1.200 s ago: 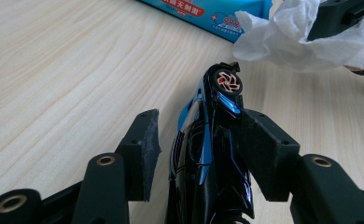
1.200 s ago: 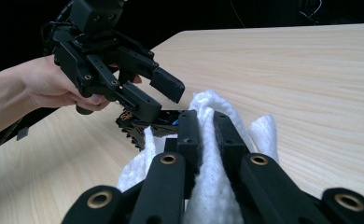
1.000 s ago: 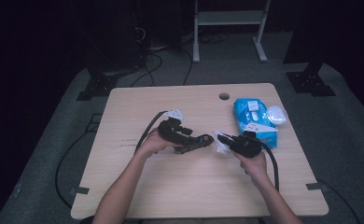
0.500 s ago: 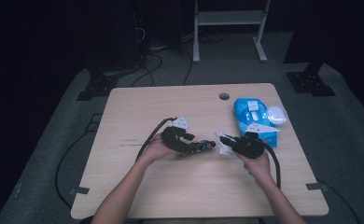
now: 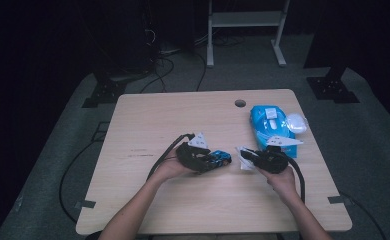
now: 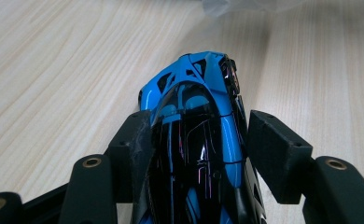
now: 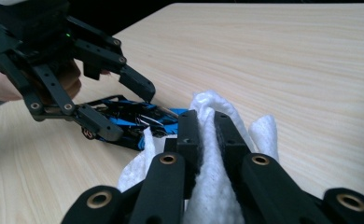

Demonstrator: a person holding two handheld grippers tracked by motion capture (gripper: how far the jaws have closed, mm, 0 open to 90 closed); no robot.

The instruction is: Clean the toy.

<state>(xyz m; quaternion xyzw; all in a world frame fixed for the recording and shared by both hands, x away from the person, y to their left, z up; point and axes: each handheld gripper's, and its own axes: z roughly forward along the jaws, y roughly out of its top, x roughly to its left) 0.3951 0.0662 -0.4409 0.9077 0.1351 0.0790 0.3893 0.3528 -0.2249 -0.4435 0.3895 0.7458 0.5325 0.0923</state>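
Note:
A blue and black toy car (image 6: 194, 116) lies on the wooden table (image 5: 153, 120) between the jaws of my left gripper (image 6: 199, 140). Those jaws have just been opening: the right pad stands clear of the car's side, so nothing grips it. In the high view the car (image 5: 219, 158) sits mid-table at the left gripper (image 5: 222, 161). My right gripper (image 7: 207, 128) is shut on a white wipe (image 7: 213, 186), held just short of the car (image 7: 129, 119). The right gripper view shows the left gripper (image 7: 119, 107) spread over the car.
A blue pack of wipes (image 5: 268, 122) lies at the table's right, with a white crumpled piece (image 5: 296, 122) beside it. A cable hole (image 5: 240, 103) sits near the far edge. Cables trail from both grippers. A metal stand (image 5: 243, 20) is on the floor behind.
The left gripper has shifted right toward the right gripper and down to the table, and its jaws have spread away from the car. The right gripper has stayed put with the wipe.

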